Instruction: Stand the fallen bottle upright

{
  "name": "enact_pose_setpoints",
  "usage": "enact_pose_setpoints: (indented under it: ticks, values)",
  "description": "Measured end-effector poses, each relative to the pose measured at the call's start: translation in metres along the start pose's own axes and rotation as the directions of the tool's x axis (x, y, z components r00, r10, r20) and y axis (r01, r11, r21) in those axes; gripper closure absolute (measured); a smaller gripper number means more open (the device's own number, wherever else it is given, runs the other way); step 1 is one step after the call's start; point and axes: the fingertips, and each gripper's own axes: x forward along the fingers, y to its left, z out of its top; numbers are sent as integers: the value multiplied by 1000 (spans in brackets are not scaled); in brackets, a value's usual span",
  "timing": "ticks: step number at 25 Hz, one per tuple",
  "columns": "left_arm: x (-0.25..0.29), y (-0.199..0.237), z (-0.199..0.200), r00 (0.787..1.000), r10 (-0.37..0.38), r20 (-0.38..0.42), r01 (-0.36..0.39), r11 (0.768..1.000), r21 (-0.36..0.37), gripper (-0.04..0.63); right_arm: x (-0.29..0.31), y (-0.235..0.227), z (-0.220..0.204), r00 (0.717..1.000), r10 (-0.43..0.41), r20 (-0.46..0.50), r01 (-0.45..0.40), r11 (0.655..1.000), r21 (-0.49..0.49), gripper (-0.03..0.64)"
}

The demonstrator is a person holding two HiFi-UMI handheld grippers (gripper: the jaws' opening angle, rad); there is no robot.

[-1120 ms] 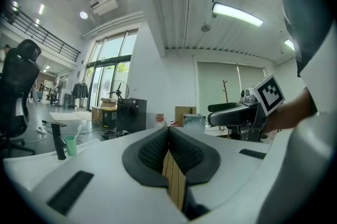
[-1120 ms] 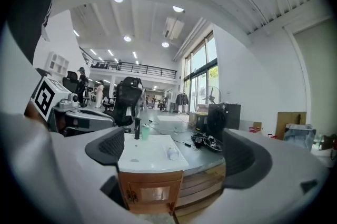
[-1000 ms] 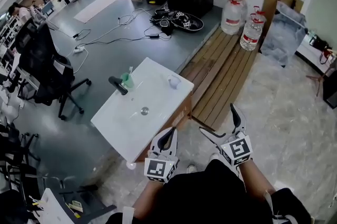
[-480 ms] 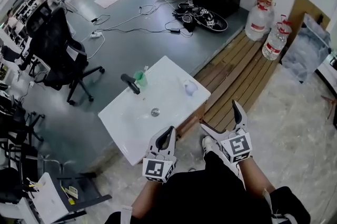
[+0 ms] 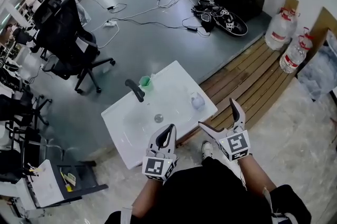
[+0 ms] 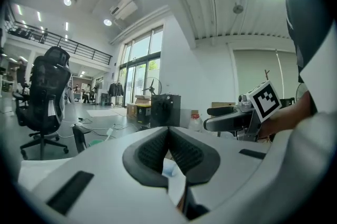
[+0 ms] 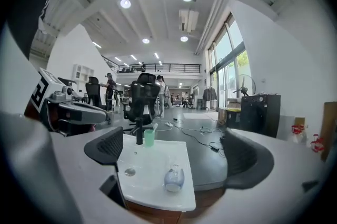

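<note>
Bottle (image 5: 197, 100) lies on its side near sink top (image 5: 124, 125) right corner | left gripper (image 5: 169, 130): jaws together, empty, at sink's front edge | right gripper (image 5: 218, 114): jaws wide apart, empty, beside sink

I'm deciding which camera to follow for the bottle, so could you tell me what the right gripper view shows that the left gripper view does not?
Only the right gripper view shows the white sink top whole, with the bottle lying on its side near the edge, the drain, and the left gripper. Only the left gripper view shows the right gripper, jaws apart; the left gripper's own shut jaws cover most of the sink there. Both show the black office chair and the black cabinet.
</note>
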Motion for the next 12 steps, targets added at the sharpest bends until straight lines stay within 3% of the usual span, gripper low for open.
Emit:
enact_pose_setpoints:
  ticks: [7,12]
  values:
    - [56,-3,10,998,54,-19,-54,999,8,578,42,-44,-9,995,94,-31,-94,995,17,22]
    - [75,3,8,994,104,-14,-105,994,-44,578,78,-55,-19,979,190,-71,-188,982,30,56]
